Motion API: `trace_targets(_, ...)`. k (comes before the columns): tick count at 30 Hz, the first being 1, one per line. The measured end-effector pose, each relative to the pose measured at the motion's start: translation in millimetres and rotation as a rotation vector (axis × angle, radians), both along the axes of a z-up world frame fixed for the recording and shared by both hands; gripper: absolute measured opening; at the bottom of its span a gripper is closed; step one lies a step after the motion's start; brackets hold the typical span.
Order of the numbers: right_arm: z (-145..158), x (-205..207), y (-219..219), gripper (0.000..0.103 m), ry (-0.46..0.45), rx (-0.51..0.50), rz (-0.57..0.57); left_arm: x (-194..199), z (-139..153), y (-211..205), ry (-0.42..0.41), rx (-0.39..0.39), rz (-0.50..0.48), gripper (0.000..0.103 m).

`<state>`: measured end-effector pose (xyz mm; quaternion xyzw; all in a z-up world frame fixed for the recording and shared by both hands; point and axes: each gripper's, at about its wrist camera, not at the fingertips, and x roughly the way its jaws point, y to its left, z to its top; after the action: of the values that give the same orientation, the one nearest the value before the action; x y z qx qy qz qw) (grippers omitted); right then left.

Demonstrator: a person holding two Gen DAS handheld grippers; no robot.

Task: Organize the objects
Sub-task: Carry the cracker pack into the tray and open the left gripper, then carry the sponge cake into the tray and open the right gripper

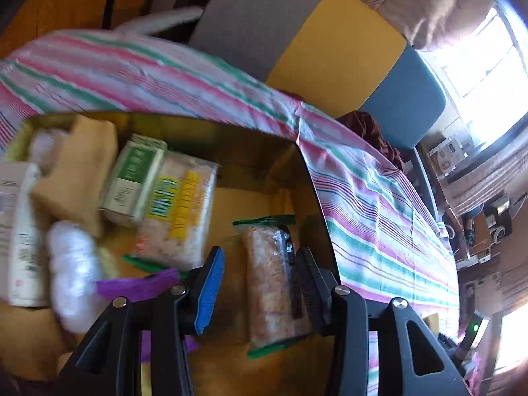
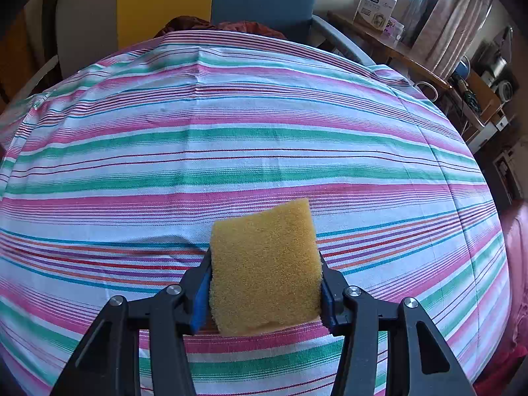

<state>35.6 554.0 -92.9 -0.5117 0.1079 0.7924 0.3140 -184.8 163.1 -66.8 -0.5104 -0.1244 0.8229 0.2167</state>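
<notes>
My left gripper [image 1: 260,254] hangs over an open cardboard box [image 1: 237,138], jaws apart. A clear packet [image 1: 267,283] with green ends and pinkish contents lies on the box floor between them. The blue left pad [image 1: 209,290] stands clear of it and the right finger is at its edge. The box also holds a bag with a yellow label [image 1: 181,211], a green-and-white carton [image 1: 135,178], a tan sponge [image 1: 76,171], a white bottle [image 1: 19,231], a white wad [image 1: 72,274] and a purple item [image 1: 138,285]. My right gripper [image 2: 264,260] is shut on a yellow sponge [image 2: 260,231], held over the striped cloth [image 2: 264,138].
The striped cloth [image 1: 379,204] covers the table around the box. Behind the table stand grey [image 1: 257,23], yellow [image 1: 333,52] and blue [image 1: 402,99] chair backs. A cluttered wooden shelf [image 2: 468,99] and curtains [image 2: 455,19] lie to the right, under bright windows.
</notes>
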Motion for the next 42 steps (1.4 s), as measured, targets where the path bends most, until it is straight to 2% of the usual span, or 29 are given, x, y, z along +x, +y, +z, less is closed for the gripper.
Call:
trace_targets(7,1.3,1.4,-2.4,0.053,-0.002,0.013,0.007,63.7,29.4,-39.9,0.182,-0.095,0.005,0.045)
trace_targets(12,2.5,1.6,-7.9,0.052,0.002,0.014,0.010,98.8,33.7,-65.6,0.233,-0.153,-0.008,0.045)
trace_targets(16,6.7,-2.6,-24.0,0.052,0.040,-0.067,0.056,112.6,37.0,-85.9,0.252,-0.168,0.006,0.045)
trace_targets(21,44.6,-27.0,-91.5,0.052,0.147,-0.107,0.225,123.8,40.8,-109.2,0.280,-0.168,0.044,0.045)
trace_targets(25,84.9,-54.6,-180.9,0.052,0.271,-0.128,0.456,127.9,43.9,-123.5,0.292,-0.158,0.074,0.045)
trace_targets(28,99.8,-72.4,-247.0,0.052,0.326,-0.163,0.619,131.5,44.4,-132.2,0.302,-0.160,0.086,0.045)
trace_targets(31,93.6,-93.8,-303.8,0.052,0.315,-0.195,0.738,134.0,42.5,-140.9,0.293,-0.157,0.099,0.045)
trace_targets(34,72.3,-112.3,-341.7,0.053,0.257,-0.210,0.800,135.3,41.0,-146.8,0.303,-0.179,0.120,0.045)
trace_targets(39,29.3,-132.9,-366.0,0.054,0.143,-0.226,0.794,133.1,38.1,-153.7,0.304,-0.199,0.148,0.045)
trace_targets(42,16.3,-130.8,-365.4,0.056,0.126,-0.242,0.758,131.6,34.1,-153.8,0.294,-0.215,0.156,0.045)
